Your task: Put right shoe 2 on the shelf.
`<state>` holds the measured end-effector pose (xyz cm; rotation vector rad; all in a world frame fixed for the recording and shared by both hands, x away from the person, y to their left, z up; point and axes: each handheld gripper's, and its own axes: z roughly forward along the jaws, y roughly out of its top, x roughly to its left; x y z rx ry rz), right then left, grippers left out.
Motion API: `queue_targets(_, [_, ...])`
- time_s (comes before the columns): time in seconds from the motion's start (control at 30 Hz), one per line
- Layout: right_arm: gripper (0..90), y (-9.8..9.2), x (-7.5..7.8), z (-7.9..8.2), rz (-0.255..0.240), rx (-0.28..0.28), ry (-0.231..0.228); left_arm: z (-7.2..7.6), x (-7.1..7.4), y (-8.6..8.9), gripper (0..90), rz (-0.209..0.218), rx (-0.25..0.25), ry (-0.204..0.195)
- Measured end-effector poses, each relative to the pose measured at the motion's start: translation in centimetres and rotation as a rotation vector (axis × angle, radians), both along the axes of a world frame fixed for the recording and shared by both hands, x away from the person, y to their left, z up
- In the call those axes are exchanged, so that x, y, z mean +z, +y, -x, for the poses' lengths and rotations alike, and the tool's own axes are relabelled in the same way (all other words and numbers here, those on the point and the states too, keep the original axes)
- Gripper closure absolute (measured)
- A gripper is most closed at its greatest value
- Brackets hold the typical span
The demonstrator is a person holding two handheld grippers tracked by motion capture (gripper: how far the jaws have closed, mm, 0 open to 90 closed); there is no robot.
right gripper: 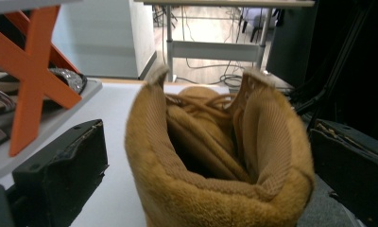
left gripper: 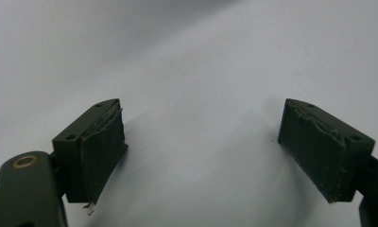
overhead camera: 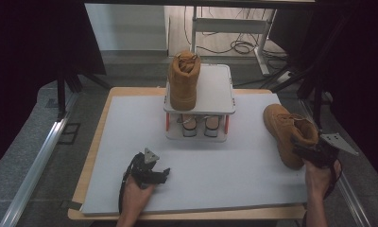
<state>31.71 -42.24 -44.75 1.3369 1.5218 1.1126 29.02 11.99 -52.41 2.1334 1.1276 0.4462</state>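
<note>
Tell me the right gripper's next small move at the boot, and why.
Probably close the right gripper on the boot. Its jaws stand open on either side of the boot's collar, not yet clamping it. The left gripper is open over bare table, and another boot already sits on the rack.

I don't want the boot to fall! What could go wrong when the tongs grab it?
The right tongs stand open around the soft collar of the boot, not yet closed. The collar could fold when squeezed, and the boot might slip out or swing. It also lies near the right edge of the table, so a nudge could push it off. Lifted carelessly, it could bump the other boot on the shoe rack.
</note>
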Motion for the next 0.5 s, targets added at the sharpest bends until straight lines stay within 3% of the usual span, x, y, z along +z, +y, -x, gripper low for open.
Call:
queue_targets(0.1, [0.0, -0.2, -0.9, -0.6, -0.008, 0.0, 0.025, 0.0, 0.0, 0.0, 15.2, 0.0, 0.0, 0.0])
queue_targets(0.3, [0.0, -0.3, -1.6, -1.2, -0.027, 0.019, 0.026, 0.0, 0.0, 0.0, 15.2, 0.0, 0.0, -0.001])
queue_targets(0.5, [0.0, -0.1, -1.8, -2.0, -0.009, 0.01, 0.04, 0.0, 0.0, 0.0, 15.2, 0.0, 0.0, 0.0])
